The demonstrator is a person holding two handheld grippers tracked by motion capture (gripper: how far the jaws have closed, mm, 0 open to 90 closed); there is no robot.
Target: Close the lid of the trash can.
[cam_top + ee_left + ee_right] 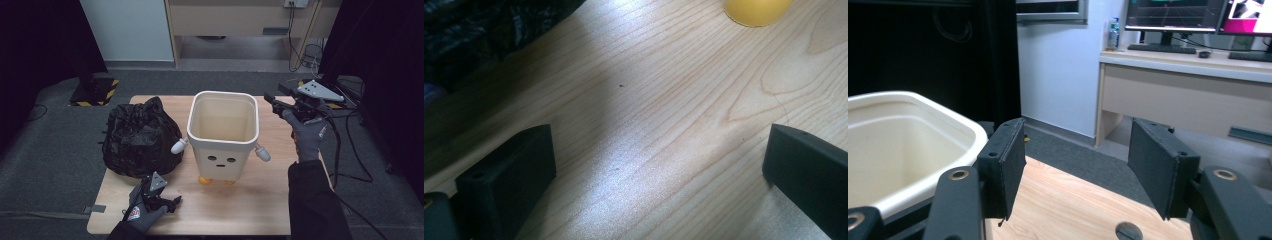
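The white bin (223, 134) stands empty mid-worktop (260, 200), just left of the right claw (270, 101), which hovers released by its far rim. The full black bag (140, 137) sits just ahead of the left claw (172, 202), released and resting low. Likely step: relining the bin; next needs a fresh liner fetched.

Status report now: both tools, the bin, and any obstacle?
Left tool open, low over table. Right tool open, empty, beside bin. Black bag left of bin.
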